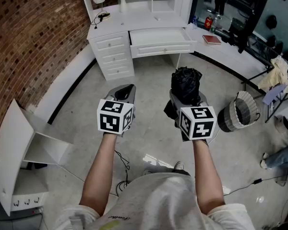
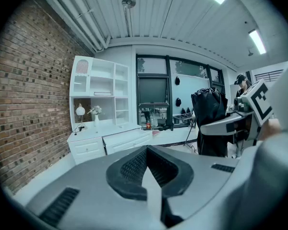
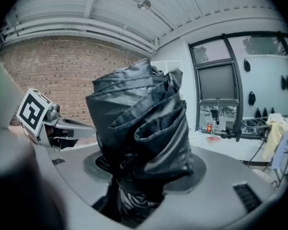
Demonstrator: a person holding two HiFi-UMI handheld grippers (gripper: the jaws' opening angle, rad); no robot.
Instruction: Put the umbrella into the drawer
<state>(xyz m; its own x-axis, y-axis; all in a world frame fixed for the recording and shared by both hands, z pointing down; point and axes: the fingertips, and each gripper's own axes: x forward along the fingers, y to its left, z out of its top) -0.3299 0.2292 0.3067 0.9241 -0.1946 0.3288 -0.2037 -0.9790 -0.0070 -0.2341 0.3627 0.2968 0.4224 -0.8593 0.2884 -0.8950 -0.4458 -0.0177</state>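
A folded black umbrella [image 1: 186,83] stands up between the jaws of my right gripper [image 1: 185,98], which is shut on it and holds it in the air above the floor. In the right gripper view the umbrella [image 3: 141,123] fills the middle and hides the jaw tips of the right gripper [image 3: 144,169]. My left gripper [image 1: 125,93] hovers beside it to the left, shut and holding nothing; its jaws meet in the left gripper view [image 2: 147,153]. The white desk's wide drawer [image 1: 161,37] stands pulled out ahead, also seen as the drawer [image 2: 127,139].
A white drawer unit [image 1: 113,56] stands left of the open drawer. A red book [image 1: 211,39] lies on the desk's right wing. A wicker basket [image 1: 240,111] sits on the floor at right, an open white cabinet [image 1: 19,152] at left by the brick wall [image 1: 33,32].
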